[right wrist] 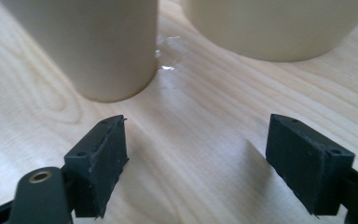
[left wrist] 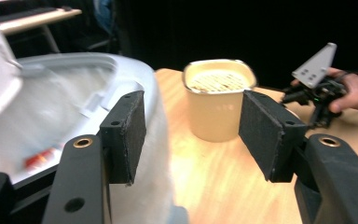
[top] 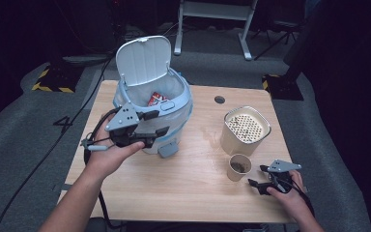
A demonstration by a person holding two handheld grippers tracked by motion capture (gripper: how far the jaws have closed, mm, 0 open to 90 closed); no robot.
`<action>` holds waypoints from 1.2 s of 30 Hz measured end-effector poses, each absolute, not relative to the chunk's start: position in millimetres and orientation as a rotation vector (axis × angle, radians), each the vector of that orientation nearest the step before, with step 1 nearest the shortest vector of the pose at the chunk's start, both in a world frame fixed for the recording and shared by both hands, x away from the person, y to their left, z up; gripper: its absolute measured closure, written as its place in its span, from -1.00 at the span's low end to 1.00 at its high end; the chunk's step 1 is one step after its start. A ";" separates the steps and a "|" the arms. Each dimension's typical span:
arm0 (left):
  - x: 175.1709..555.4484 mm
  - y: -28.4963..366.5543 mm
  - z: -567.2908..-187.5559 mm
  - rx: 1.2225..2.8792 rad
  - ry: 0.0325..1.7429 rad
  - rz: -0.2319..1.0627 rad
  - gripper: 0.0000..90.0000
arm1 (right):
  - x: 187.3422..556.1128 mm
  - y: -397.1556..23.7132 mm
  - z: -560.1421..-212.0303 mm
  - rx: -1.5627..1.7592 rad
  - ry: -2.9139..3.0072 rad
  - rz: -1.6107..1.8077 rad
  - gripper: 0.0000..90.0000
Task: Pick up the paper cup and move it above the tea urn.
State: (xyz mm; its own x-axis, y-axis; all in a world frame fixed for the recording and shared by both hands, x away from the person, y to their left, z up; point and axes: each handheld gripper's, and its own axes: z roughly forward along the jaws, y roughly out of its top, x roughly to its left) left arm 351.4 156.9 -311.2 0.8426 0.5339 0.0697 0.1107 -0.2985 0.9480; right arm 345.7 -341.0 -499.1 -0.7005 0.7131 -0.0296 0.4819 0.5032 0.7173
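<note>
We hold both grippers open and empty: the left gripper (top: 147, 129) at the open bin (top: 181, 99) by the table's (top: 193, 188) far-left corner, perhaps to steady it, the right gripper (top: 260, 177) near the front-right edge beside the paper cup (top: 239, 166).

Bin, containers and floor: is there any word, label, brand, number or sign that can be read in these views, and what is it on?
"4": a large dark figure that reads like a 4, on the grey floor left of the table.
Red packet inside the open white bin: white print on it, too small and blurred to read.
Cream container and paper cup: no lettering visible.
</note>
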 end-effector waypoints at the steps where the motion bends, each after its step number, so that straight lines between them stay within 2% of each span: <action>1: 348.6 156.0 -314.9 1.843 0.483 0.427 -0.07 | 345.1 -340.9 -498.7 0.998 2.438 1.005 -0.53; 9: 329.1 143.8 -348.1 1.902 0.448 0.331 -0.07 | 342.2 -337.9 -494.6 0.977 2.486 0.992 -0.47; 16: 329.3 145.1 -387.4 1.970 0.476 0.337 -0.06 | 339.6 -334.9 -492.1 0.946 2.500 1.009 -0.40; 29: 337.7 149.7 -452.1 2.034 0.584 0.234 -0.04 | 333.9 -329.1 -487.9 0.933 2.457 1.125 -0.53; 36: 342.9 146.5 -466.7 2.157 0.662 0.205 -0.03 | 332.2 -326.0 -486.4 0.937 2.442 1.179 -0.59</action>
State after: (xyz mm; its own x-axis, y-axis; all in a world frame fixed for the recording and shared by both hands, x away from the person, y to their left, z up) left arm 342.9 146.5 -466.7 0.8464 0.5261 -0.0830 0.3870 -0.5003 0.7745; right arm 332.2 -326.0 -486.4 -0.7536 0.6565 0.0341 0.4351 0.4592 0.7745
